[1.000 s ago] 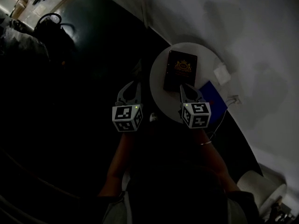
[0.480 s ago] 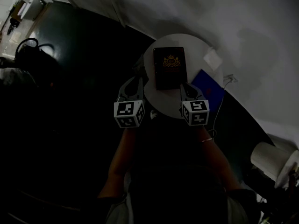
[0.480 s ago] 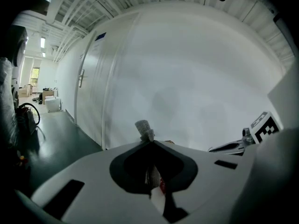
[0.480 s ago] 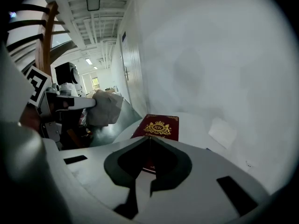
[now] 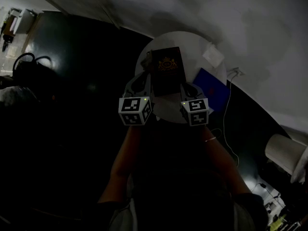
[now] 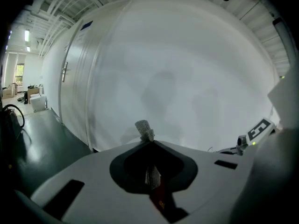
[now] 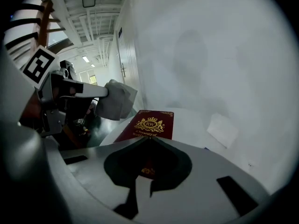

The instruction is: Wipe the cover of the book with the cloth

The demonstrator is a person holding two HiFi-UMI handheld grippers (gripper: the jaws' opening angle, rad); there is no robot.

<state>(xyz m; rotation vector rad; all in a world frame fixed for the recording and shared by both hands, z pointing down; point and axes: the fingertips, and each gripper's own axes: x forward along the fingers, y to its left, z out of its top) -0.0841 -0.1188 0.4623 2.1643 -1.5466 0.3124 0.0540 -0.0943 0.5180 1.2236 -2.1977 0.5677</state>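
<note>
Book (image 5: 166,71) in dark red, with a gold crest on its cover, lies flat and closed, and the round white table (image 5: 166,107) beneath it shows bare on every side of it. Both tongs sit at the book's near end, one at each long edge. The left gripper (image 5: 142,81) is just beside the book's left edge, and its jaws are clenched on the cloth (image 6: 145,129), a tuft of which pokes up past the closed tips. From the right gripper view the same cloth (image 7: 114,99) hangs as a pale bunched wad from the left gripper (image 7: 105,92), raised to the left of the book (image 7: 152,125) and apart from its cover. The right gripper (image 5: 185,88) is at the book's near right corner. Its jaws are pressed together with nothing seen between them, and their tips (image 7: 149,138) lie over the book's near edge, with red cover and gold print showing through the opening behind them. Whether those tips touch the cover cannot be told. A small white slip (image 5: 213,54) lies right of the book's far end, well apart from it. A blue flat item (image 5: 211,88) sits right of the book, beyond the right gripper, and a thin cable (image 5: 230,76) runs just past that.
</note>
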